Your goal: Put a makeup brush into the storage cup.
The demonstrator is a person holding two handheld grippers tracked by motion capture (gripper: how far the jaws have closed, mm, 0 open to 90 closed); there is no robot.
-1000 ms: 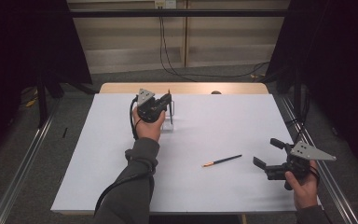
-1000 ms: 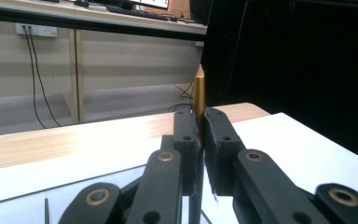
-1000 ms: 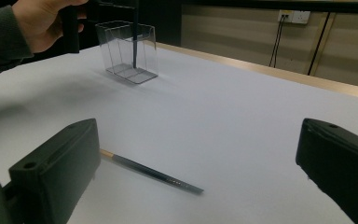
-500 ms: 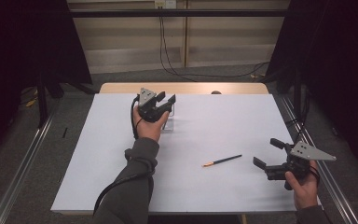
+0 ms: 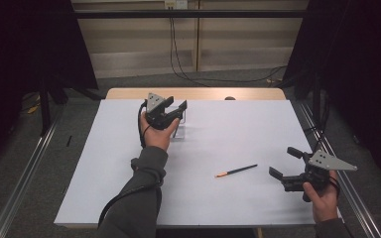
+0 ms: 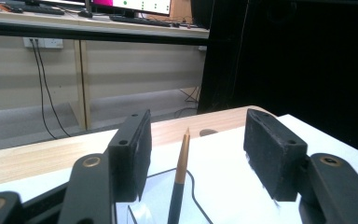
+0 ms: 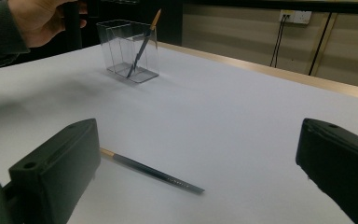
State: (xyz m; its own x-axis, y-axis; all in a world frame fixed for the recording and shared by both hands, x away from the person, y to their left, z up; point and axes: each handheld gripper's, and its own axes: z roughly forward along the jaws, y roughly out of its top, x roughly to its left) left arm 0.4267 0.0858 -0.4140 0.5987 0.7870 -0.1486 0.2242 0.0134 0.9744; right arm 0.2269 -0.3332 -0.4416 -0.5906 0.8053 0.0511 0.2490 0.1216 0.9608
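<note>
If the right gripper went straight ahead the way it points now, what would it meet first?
Most likely the pencil lying on the table: in the right gripper view it lies just ahead of the open right gripper, running between the jaws. The clear holder stands farther off; the gripper's height is hard to judge.

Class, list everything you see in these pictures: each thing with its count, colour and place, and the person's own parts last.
Pencil in holder: one, dark with tan end, leaning in the clear holder.
Pencil on table: one, dark with orange end, lying flat before the right gripper.
Clear holder: one, transparent, far left part of the table.
Table: one, white top, wooden far edge.
Left gripper: black, over the holder, fingers just opened, pencil between them untouched.
Right gripper: black, open, near right edge.
</note>
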